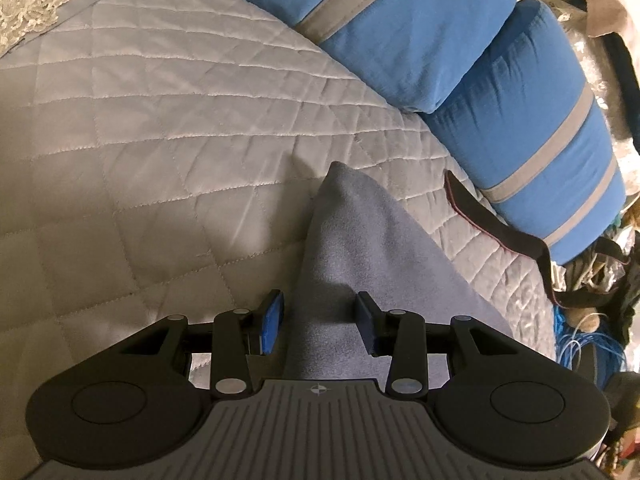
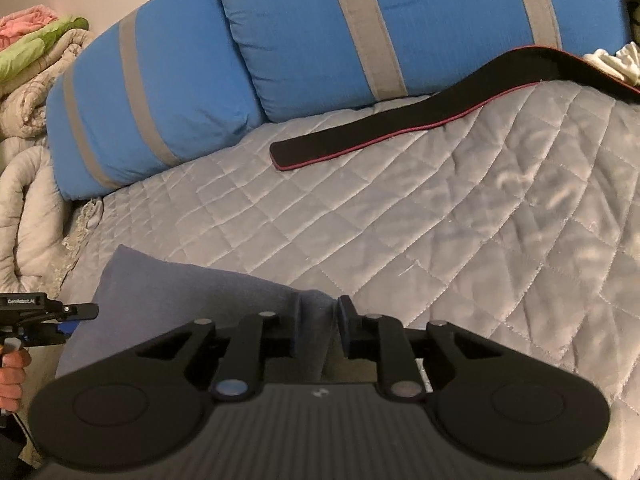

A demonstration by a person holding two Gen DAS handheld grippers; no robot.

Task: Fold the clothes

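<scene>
A grey-blue garment (image 1: 360, 248) lies on the quilted grey bedspread (image 1: 140, 140), with one end rising to a raised fold. In the left wrist view my left gripper (image 1: 319, 320) stands open astride that fold; a gap shows beside the left blue pad (image 1: 272, 322). In the right wrist view the same garment (image 2: 180, 288) spreads to the left, and my right gripper (image 2: 321, 320) is shut on a bunched edge of it. The left gripper (image 2: 48, 314), held by a hand (image 2: 12, 372), shows at the garment's far left edge.
Two blue pillows with grey stripes (image 2: 360, 40) lie along the far side of the bedspread (image 2: 480, 220). A black strap with red edging (image 2: 400, 128) lies in front of them. Bundled comforters (image 2: 24, 100) sit at the left. Cables and clutter (image 1: 580, 344) lie off the bed's edge.
</scene>
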